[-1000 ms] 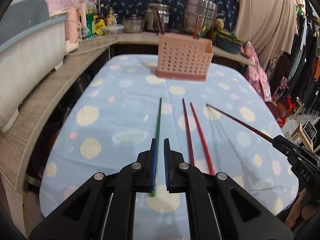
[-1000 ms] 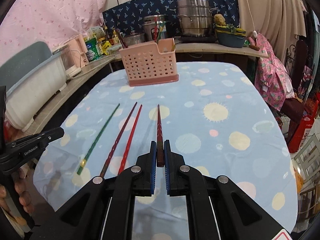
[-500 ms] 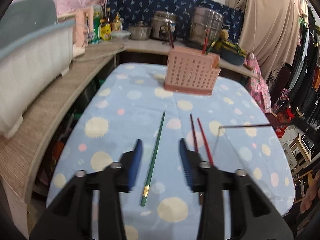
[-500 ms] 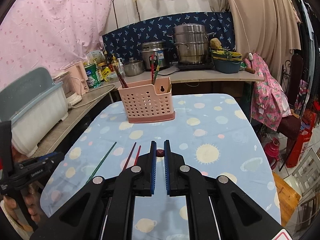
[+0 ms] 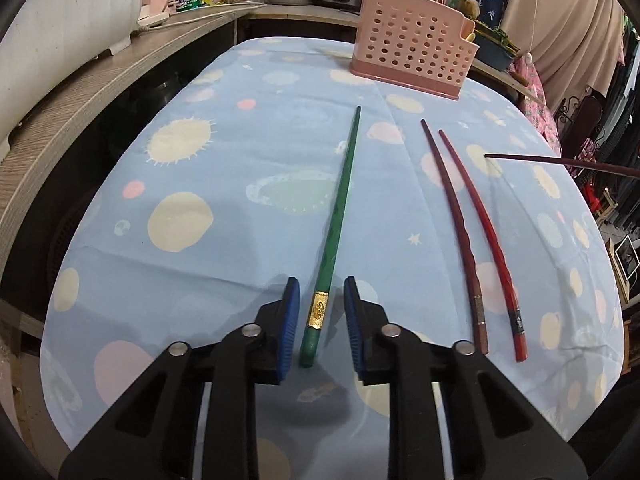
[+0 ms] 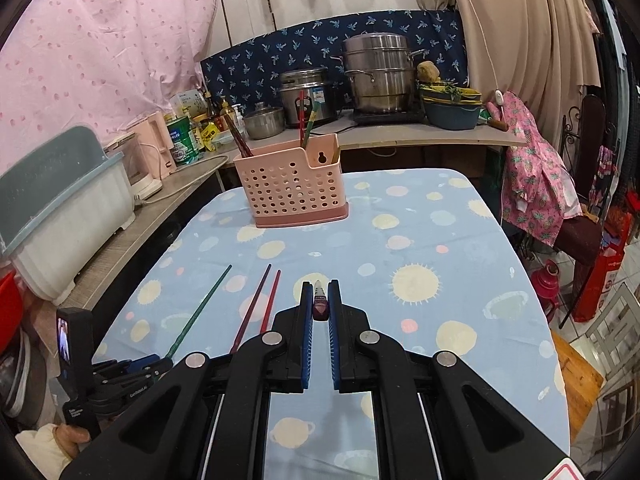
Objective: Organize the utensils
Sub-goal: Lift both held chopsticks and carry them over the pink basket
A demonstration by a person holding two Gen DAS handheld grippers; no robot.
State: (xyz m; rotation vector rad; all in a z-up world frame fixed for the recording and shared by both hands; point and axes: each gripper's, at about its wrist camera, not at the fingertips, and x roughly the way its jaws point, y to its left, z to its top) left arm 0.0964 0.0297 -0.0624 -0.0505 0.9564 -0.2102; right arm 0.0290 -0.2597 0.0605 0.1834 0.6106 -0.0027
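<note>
A green chopstick (image 5: 340, 200) lies on the blue spotted tablecloth (image 5: 224, 152). Its gold-banded thick end sits between the jaws of my left gripper (image 5: 322, 280), which are closing, and a gap shows on each side. To the right lie a dark red chopstick (image 5: 456, 216) and a brighter red chopstick (image 5: 484, 232), side by side. My right gripper (image 6: 320, 283) is shut on another dark red chopstick (image 6: 320, 306), seen end-on and lifted off the table; its shaft (image 5: 560, 162) pokes in from the right. The pink perforated utensil basket (image 6: 292, 184) stands at the far end with several chopsticks in it.
A wooden counter (image 5: 80, 92) runs along the left with a white and grey dish rack (image 6: 60, 208). Steel pots (image 6: 380, 76) and bottles line the back shelf. A chair with pink cloth (image 6: 536, 192) stands right of the table. The table's near edge is just below both grippers.
My left gripper opened, sank to the cloth and straddles the green chopstick's thick end with its jaws narrower. My right gripper raised its dark red chopstick off the table.
</note>
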